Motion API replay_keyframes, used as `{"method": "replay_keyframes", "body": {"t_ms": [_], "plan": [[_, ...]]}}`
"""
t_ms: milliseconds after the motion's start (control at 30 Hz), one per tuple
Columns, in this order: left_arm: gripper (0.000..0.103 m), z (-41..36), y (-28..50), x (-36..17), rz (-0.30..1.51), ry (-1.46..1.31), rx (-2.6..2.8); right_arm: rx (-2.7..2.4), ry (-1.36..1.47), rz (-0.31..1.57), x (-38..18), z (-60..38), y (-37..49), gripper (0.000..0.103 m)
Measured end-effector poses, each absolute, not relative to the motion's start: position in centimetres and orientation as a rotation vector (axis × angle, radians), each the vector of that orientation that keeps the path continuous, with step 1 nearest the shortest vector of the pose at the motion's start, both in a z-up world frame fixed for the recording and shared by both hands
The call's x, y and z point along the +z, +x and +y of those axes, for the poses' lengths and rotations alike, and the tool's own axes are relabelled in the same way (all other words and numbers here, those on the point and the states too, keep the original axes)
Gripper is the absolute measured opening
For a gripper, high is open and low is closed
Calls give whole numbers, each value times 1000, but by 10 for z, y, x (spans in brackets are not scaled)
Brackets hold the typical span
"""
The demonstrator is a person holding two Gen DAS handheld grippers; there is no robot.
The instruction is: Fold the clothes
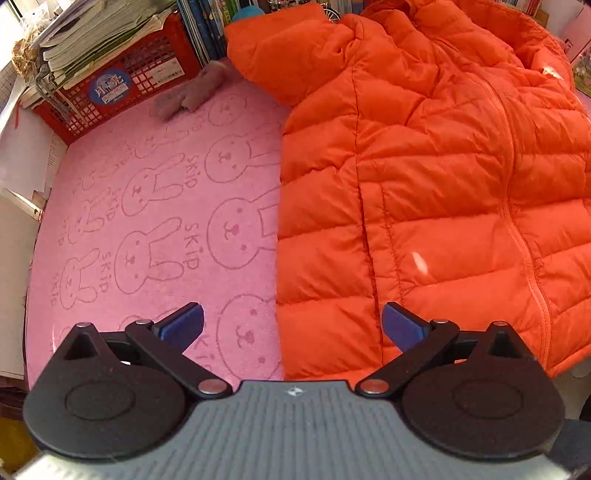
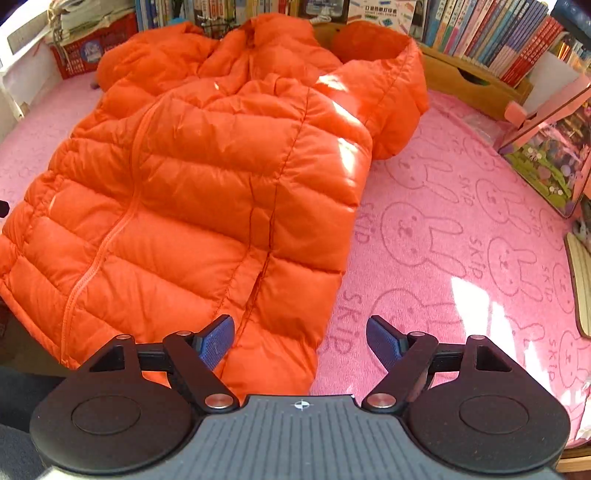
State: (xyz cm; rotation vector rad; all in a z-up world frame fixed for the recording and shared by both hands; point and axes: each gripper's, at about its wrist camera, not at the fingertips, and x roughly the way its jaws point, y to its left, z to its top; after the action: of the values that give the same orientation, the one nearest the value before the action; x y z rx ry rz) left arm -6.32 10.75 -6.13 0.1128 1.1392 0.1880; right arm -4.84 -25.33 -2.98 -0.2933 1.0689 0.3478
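Pink blanket (image 1: 155,229) bare beside orange jacket (image 1: 424,184)

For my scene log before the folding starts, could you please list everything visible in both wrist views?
puffer jacket: one, orange, spread front-up on the cloth
bunny-print cloth: one, pink, covering the surface
crate: one, red, far left corner, papers stacked in it
small cloth: one, grey-brown, beside the crate
books: a row, multicoloured, along the back
left gripper: open, at the jacket's left hem
right gripper: open, at the jacket's right hem
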Motion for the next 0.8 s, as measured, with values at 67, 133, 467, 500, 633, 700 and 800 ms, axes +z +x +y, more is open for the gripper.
{"method": "replay_keyframes", "body": {"t_ms": [67, 133, 467, 500, 633, 700, 800], "plan": [[103, 102, -38, -63, 1098, 123, 204, 380, -297, 1027, -34, -230, -29, 79], [103, 95, -16, -69, 1063, 141, 212, 430, -323, 979, -44, -198, -9, 79], [103, 81, -6, -132, 1074, 383, 292, 625, -685, 861, -106, -84, -3, 86], [103, 83, -11, -132, 1077, 377, 299, 609, -697, 850, -109, -92, -3, 88], [103, 94, -27, -127, 1120, 327, 338, 466, -687, 870, -116, -146, 13, 102], [103, 100, -36, -124, 1142, 302, 357, 368, -634, 934, -114, -181, 26, 102], [103, 107, -45, -117, 1166, 254, 379, 205, -549, 1020, -104, -220, 40, 102]]}}
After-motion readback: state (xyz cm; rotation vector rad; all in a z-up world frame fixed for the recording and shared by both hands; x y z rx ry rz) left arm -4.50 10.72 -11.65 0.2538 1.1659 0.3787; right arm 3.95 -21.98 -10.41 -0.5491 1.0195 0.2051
